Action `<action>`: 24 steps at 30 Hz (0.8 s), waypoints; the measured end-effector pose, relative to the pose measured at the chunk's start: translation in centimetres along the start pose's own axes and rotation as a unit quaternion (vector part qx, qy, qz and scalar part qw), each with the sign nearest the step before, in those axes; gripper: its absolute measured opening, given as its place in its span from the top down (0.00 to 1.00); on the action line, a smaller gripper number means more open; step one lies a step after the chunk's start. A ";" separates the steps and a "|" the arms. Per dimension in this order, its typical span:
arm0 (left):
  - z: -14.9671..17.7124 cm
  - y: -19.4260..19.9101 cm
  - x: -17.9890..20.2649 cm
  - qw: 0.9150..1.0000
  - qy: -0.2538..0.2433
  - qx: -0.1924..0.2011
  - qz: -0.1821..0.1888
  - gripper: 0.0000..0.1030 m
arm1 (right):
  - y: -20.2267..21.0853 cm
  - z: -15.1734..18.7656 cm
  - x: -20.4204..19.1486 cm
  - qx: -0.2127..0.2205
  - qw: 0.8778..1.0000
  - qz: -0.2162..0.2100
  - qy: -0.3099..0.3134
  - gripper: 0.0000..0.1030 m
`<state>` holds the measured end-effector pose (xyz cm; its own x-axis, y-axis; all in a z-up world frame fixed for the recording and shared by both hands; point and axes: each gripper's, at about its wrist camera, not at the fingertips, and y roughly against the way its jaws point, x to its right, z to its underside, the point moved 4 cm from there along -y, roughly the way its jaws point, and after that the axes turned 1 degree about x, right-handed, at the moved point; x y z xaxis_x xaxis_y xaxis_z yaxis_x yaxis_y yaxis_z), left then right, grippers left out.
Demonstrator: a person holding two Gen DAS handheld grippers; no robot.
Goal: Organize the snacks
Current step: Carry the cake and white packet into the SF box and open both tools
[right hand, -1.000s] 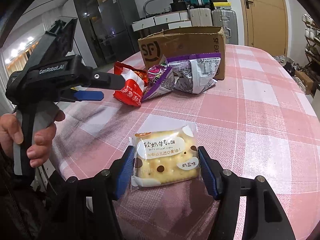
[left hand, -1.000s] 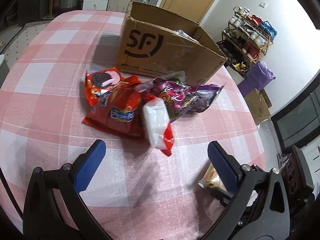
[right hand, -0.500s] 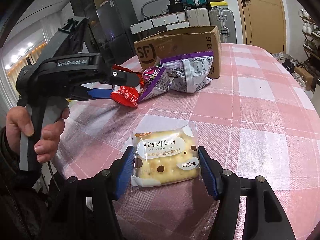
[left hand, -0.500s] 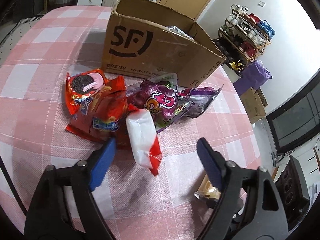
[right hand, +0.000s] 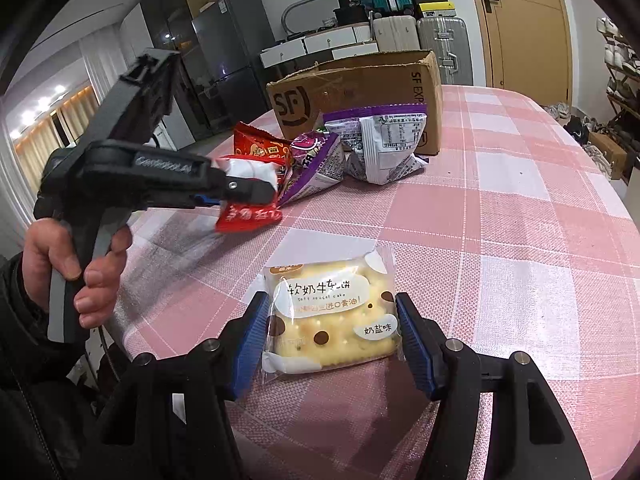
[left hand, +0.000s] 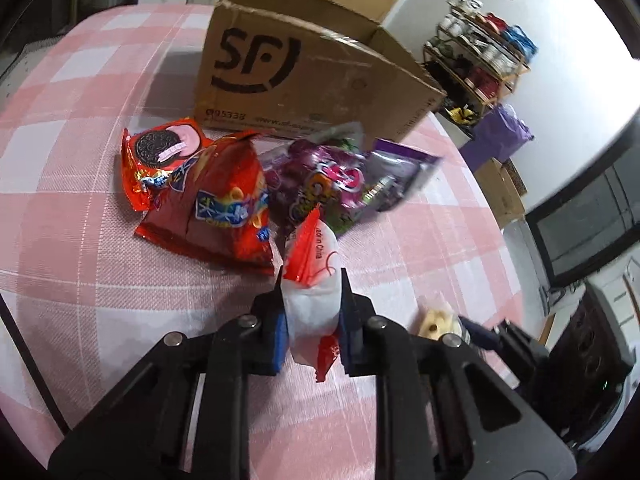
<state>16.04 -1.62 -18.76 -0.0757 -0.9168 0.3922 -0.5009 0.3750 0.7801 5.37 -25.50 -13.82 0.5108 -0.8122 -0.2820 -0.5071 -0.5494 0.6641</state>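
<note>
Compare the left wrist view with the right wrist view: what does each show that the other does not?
Only the left wrist view shows the cookie packet, the front of the red chip bag, and the left tool from behind, just closed on the red-and-white packet.

Only the right wrist view shows the person's hand on the left tool's handle, and the right tool with its pads against the nougat cake packet.

Both show the cardboard box, the purple bags and the pink checked tablecloth.
</note>
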 end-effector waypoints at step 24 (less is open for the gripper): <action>0.7 7.7 2.1 0.997 -0.056 0.054 -0.023 0.84 | 2.1 -3.0 0.2 0.033 0.999 0.016 0.000 0.39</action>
<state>11.43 -0.72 -12.32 -0.1421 -0.9446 0.2957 -0.5960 0.3202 0.7364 6.49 -26.28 -10.38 0.4935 -0.8292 -0.2622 -0.5680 -0.5357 0.6248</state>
